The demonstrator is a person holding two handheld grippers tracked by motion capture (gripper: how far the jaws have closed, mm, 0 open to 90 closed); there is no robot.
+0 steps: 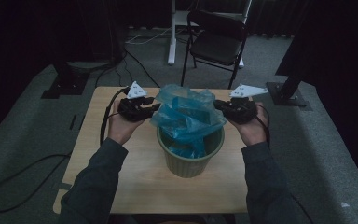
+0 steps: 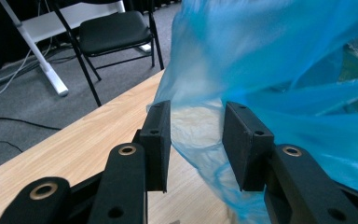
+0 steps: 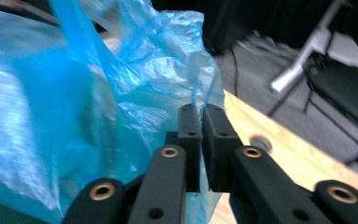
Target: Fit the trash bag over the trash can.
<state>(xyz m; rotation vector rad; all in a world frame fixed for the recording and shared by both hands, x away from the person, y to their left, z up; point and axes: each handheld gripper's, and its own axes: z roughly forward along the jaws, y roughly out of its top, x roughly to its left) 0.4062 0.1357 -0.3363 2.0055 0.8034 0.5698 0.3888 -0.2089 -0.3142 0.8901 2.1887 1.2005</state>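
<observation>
High view: we are fitting a thin blue plastic bag [image 1: 186,114] into a ribbed green round bin [image 1: 191,158] at the middle of the pale wooden tabletop [image 1: 135,177].
Our right hand-held gripper [image 3: 201,114] is pinched together on the bag's edge; our left hand-held gripper [image 2: 195,123] has its jaws apart with the film loose between them, pads not pressing; next, we judge, the left must close on that edge, then both spread the mouth and fold it over the rim.

A translucent blue bag [image 1: 186,114] sits in a ribbed olive-green bin [image 1: 191,161] on the pale wood-grain tabletop [image 1: 135,182]; behind it, a black chair [image 1: 216,42].
</observation>
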